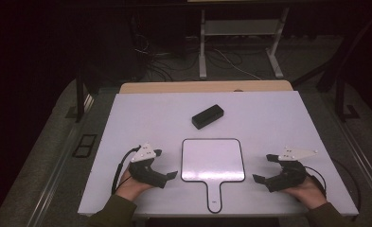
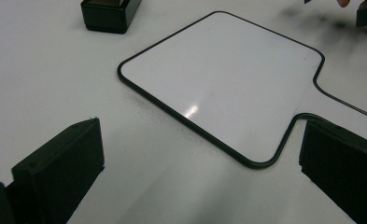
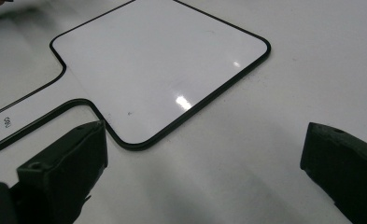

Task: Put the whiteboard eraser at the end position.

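Note:
A small white paddle-shaped whiteboard [image 1: 213, 160] with a black rim lies flat near the table's front edge, handle toward the person. It also appears in the left gripper view [image 2: 223, 79] and the right gripper view [image 3: 158, 60]. A black rectangular eraser [image 1: 208, 116] lies behind it, its corner seen at the top of the left gripper view [image 2: 109, 14]. My left gripper [image 1: 167, 171] rests open just left of the board. My right gripper [image 1: 264, 170] rests open just right of it. Both hold nothing.
The white table [image 1: 127, 123] has a tan board [image 1: 202, 87] at its far edge. Beyond stand a desk's metal legs [image 1: 202, 47] and cables on the dark floor. A dark stand [image 1: 81, 94] rises at the table's left.

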Tool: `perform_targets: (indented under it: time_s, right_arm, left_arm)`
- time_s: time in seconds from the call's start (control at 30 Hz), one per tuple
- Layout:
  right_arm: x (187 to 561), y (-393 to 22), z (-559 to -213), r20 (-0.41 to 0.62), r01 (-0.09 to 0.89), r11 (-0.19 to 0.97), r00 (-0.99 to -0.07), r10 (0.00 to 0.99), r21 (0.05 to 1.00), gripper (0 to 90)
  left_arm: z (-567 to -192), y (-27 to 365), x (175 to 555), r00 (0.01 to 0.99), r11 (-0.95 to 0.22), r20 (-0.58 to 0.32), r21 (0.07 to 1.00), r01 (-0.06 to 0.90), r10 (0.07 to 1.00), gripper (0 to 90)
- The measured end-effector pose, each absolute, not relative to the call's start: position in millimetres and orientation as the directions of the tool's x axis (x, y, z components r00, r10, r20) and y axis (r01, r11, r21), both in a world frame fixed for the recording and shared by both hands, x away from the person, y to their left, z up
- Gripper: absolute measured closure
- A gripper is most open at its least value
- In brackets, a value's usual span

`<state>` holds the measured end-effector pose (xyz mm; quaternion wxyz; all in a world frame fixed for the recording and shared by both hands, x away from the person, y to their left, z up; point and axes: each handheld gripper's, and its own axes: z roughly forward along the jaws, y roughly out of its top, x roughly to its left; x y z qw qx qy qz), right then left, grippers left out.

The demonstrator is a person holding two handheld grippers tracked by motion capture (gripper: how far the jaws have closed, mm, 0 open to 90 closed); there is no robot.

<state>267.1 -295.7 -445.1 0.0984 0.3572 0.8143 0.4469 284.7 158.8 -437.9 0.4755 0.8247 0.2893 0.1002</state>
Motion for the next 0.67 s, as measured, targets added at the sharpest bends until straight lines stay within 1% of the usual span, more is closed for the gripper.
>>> perform_targets:
  time_s: [0.2,0.47,0.67]
  right_arm:
    - [267,-296,-445,0.156,0.493,0.350,-0.726,0.670,0.796,0.0]
    - [267,-295,-446,0.152,0.493,0.355,-0.727,0.669,0.794,0.0]
    - [267,-295,-446,0.152,0.495,0.360,-0.728,0.669,0.791,0.0]
  left_arm:
    - [-441,165,277,0.810,-0.413,-0.087,0.826,0.384,0.580,0.0]
    - [-440,176,274,0.797,-0.391,-0.095,0.833,0.392,0.597,0.0]
    - [-440,175,275,0.807,-0.398,-0.096,0.832,0.386,0.582,0.0]
